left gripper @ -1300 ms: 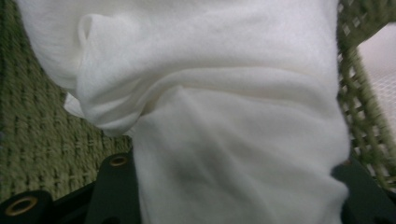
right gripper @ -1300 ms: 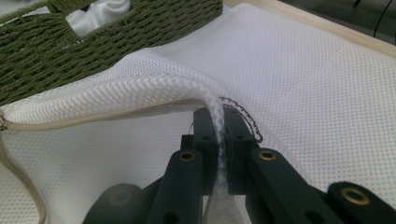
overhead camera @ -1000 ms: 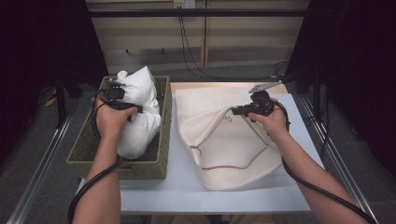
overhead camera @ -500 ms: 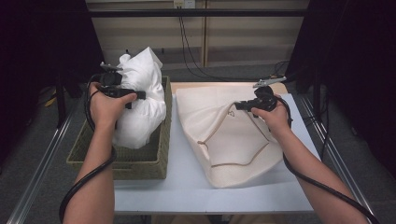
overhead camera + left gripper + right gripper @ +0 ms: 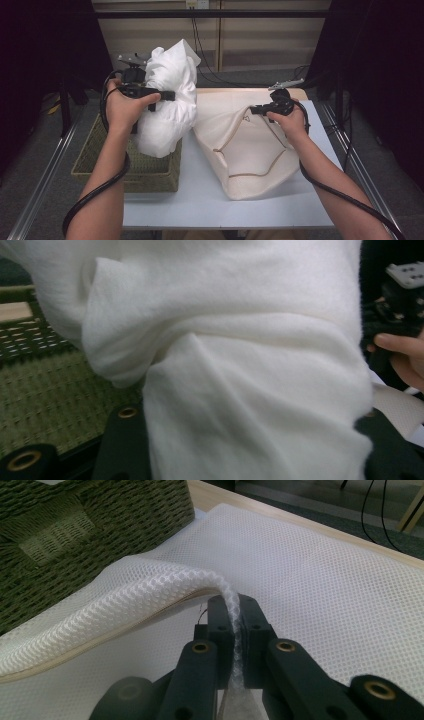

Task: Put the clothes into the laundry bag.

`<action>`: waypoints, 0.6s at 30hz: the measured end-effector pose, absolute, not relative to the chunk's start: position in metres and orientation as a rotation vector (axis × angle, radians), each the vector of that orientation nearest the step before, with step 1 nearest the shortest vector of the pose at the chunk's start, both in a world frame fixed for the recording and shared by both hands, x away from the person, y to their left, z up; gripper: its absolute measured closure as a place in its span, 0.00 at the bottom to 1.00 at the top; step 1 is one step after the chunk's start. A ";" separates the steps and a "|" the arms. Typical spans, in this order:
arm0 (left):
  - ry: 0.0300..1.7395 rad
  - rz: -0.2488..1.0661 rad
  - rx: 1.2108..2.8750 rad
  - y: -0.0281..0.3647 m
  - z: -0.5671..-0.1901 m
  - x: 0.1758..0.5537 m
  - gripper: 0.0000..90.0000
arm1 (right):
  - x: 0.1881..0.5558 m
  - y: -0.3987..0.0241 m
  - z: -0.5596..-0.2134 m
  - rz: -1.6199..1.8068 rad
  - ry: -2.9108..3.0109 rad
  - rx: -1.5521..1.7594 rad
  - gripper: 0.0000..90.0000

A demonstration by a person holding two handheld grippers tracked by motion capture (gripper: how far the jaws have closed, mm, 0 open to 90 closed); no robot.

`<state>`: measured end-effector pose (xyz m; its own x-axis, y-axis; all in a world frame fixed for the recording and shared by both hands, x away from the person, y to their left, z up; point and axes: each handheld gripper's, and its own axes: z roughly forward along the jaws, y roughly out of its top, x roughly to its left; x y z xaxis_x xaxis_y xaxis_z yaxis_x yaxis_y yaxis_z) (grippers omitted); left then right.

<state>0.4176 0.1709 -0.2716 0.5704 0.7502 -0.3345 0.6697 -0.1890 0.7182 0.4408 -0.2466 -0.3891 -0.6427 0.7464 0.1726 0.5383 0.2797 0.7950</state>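
A bulky white cloth [image 5: 167,100] hangs above the woven basket [image 5: 100,155], lifted clear of its floor, with my left gripper [image 5: 169,95] shut on its middle. In the left gripper view the cloth [image 5: 240,365] bulges between the black jaws, and the basket's green weave [image 5: 45,390] lies below. A cream mesh bag [image 5: 250,155] lies flat on the white table [image 5: 200,205]. My right gripper [image 5: 256,109] is shut on the bag's rim and holds the opening up. In the right gripper view the pinched mesh edge [image 5: 165,592] arches away to the left of the jaws [image 5: 234,617].
The basket stands at the table's left edge, its side close to the bag [image 5: 325,580]. Metal rails [image 5: 45,165] run along both sides of the table. Cables trail from both grippers past the forearms. The other hand and its gripper [image 5: 400,305] show at the right of the left gripper view.
My left hand has raised the white cloth out of the basket and carried it a little to the right. The right hand and the bag's rim have stayed where they were.
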 end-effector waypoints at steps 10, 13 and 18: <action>0.980 0.011 1.955 0.140 -0.264 0.401 0.52 | 0.451 -0.242 -0.379 1.297 2.281 1.192 0.97; 0.949 -0.010 1.968 0.134 -0.264 0.396 0.52 | 0.454 -0.240 -0.381 1.288 2.280 1.200 0.97; 0.864 -0.060 1.998 0.120 -0.265 0.384 0.52 | 0.455 -0.239 -0.383 1.302 2.268 1.221 0.97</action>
